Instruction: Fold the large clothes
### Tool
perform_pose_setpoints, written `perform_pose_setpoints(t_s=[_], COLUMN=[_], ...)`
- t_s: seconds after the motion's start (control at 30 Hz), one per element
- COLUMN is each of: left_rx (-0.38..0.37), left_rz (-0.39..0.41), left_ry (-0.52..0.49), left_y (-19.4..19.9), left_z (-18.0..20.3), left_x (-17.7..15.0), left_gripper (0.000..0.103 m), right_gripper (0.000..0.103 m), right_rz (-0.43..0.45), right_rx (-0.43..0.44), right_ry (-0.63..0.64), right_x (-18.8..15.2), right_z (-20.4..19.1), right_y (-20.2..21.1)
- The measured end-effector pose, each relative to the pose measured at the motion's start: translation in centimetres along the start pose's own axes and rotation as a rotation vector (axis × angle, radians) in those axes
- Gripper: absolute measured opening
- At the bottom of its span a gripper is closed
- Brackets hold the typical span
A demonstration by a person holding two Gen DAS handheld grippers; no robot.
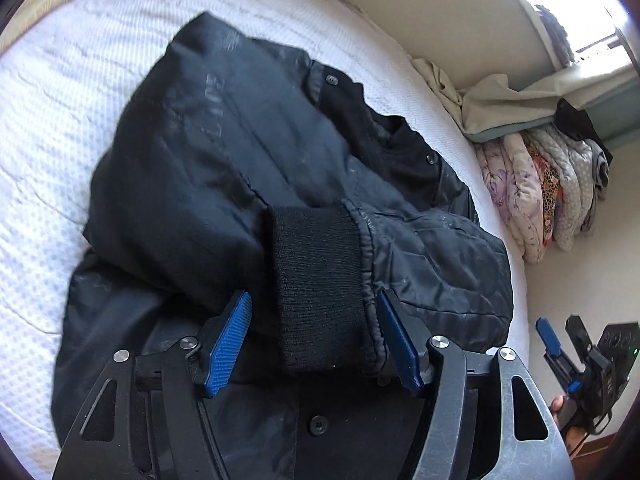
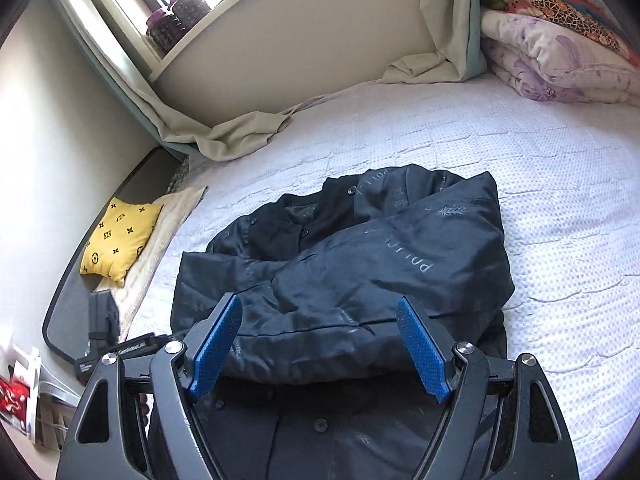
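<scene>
A black padded jacket [image 1: 224, 160] lies bunched on the white mattress [image 1: 80, 80], collar and snap buttons towards the far side. One sleeve is laid across the front, and its ribbed knit cuff [image 1: 320, 280] sits between the blue pads of my left gripper [image 1: 314, 294]. That gripper is open: the right pad is at the cuff's edge and the left pad stands clear of it. In the right wrist view my right gripper [image 2: 318, 299] hovers open over the jacket's [image 2: 380, 248] near hem with nothing gripped. It also shows off the bed's edge as the right gripper [image 1: 560, 326].
Folded quilts [image 2: 560, 48] are stacked at the bed's far corner. A yellow cushion [image 2: 118, 236] lies at the left edge beside a dark panel. A beige curtain [image 2: 240, 136] drapes onto the mattress under the window sill, which holds dark pots [image 2: 176, 16].
</scene>
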State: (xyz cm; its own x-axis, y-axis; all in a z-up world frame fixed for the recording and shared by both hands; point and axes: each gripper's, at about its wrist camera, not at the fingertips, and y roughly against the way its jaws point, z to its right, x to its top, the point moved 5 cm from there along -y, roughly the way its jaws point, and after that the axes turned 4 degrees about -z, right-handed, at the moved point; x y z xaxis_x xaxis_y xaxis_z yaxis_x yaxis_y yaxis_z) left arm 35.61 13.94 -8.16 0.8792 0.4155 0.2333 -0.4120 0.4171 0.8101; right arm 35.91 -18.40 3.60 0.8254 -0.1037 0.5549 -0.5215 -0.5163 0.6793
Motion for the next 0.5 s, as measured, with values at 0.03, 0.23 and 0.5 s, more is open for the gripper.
perform_pose_setpoints(t_s=[0.03, 0.23, 0.5], left_rx=[-0.004, 0.05, 0.111], left_rz=[-0.005, 0.025, 0.192], left_ry=[0.004, -0.104, -0.208], left_y=[-0.1, 0.6, 5.0], left_z=[-0.1, 1.8, 3.3], left_x=[0.0, -0.4, 0.8], left_gripper=[0.058, 0.02, 0.012], right_gripper=[0.079, 0.079, 0.078], right_rz=[0.0, 0.008, 0.058], right_rx=[-0.001, -0.019, -0.083], right_ry=[0.001, -0.042, -0.091], right_x=[0.0, 0.5, 1.7], right_z=[0.0, 1.6, 3.7], right_y=[0.0, 0.1, 0.9])
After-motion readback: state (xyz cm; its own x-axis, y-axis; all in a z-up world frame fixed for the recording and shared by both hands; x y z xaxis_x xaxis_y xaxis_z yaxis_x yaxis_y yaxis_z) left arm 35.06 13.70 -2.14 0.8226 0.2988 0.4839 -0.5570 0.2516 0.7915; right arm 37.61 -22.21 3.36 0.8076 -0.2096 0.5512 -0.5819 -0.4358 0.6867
